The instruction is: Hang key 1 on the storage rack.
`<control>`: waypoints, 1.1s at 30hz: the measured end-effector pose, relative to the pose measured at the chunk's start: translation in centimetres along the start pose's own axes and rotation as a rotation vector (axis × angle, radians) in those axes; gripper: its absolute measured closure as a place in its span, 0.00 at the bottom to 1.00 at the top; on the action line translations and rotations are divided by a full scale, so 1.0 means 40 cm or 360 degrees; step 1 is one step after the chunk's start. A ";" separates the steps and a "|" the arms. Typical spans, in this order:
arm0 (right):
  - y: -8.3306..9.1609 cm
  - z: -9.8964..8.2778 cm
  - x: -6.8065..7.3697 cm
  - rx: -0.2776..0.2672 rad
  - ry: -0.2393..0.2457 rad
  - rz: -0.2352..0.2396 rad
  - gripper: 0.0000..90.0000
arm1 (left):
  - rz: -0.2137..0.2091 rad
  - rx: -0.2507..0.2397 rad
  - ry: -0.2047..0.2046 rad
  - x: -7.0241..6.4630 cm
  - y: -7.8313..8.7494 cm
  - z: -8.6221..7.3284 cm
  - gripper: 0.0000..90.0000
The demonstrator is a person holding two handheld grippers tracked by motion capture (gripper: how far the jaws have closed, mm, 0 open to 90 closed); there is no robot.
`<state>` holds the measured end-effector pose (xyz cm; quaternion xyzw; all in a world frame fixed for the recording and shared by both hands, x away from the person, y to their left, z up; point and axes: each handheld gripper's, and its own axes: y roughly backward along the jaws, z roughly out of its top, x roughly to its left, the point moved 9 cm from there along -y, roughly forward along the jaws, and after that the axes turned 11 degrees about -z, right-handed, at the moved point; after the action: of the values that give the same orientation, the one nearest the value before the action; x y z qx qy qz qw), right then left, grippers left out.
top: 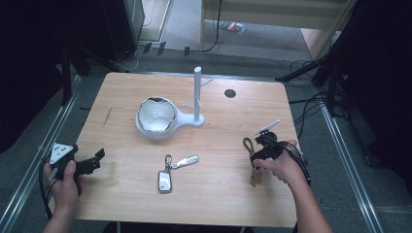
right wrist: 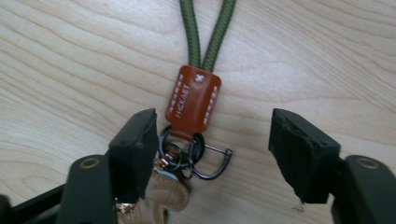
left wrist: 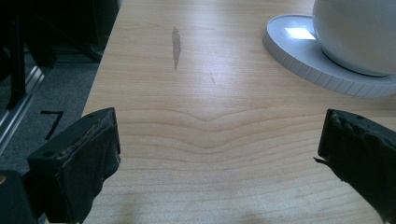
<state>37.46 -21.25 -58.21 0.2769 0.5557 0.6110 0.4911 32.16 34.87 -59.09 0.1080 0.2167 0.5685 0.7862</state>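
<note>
A wooden counter [top: 209, 194] seen from above, a person's hands coming in from the near edge, each holding a gripper. The right gripper [right wrist: 212, 140] points down at a keyring [right wrist: 196, 100] lying near the counter's right edge — a green cord loop, a brown leather tab and dark metal rings. Its jaws stand apart on either side of the rings and tab; the left jaw is close against the rings, the right jaw well clear, so nothing is pinched. The left gripper [left wrist: 219, 140] rests low at the near left corner, jaws spread wide over bare wood. Mid-counter lies a car key [top: 165, 180]. Farther back stands a white bowl [top: 156, 115] on a stand [top: 197, 94] with an upright post.
</note>
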 end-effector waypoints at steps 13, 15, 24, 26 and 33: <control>-0.015 0.030 0.026 0.0085 -0.0034 -0.0055 0.60 | -0.0005 -0.0003 0.0003 0.000 -0.001 0.000 0.00; -0.018 0.030 0.028 0.0103 -0.0042 -0.0059 0.62 | -0.0006 -0.0002 0.0004 0.000 0.000 0.000 0.00; -0.029 0.028 0.036 0.0163 -0.0052 -0.0062 0.69 | -0.0006 -0.0003 0.0001 0.000 -0.001 0.001 0.00; -0.030 0.029 0.036 0.0163 -0.0052 -0.0061 0.70 | -0.0006 -0.0002 -0.0001 0.000 0.000 0.001 0.00; -0.030 0.028 0.036 0.0196 -0.0095 -0.0023 0.74 | -0.0005 -0.0001 -0.0004 -0.001 -0.001 0.000 0.00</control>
<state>38.28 -19.62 -59.38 0.3208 0.5794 0.5634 0.4940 32.18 34.84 -59.08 0.1081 0.2158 0.5673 0.7873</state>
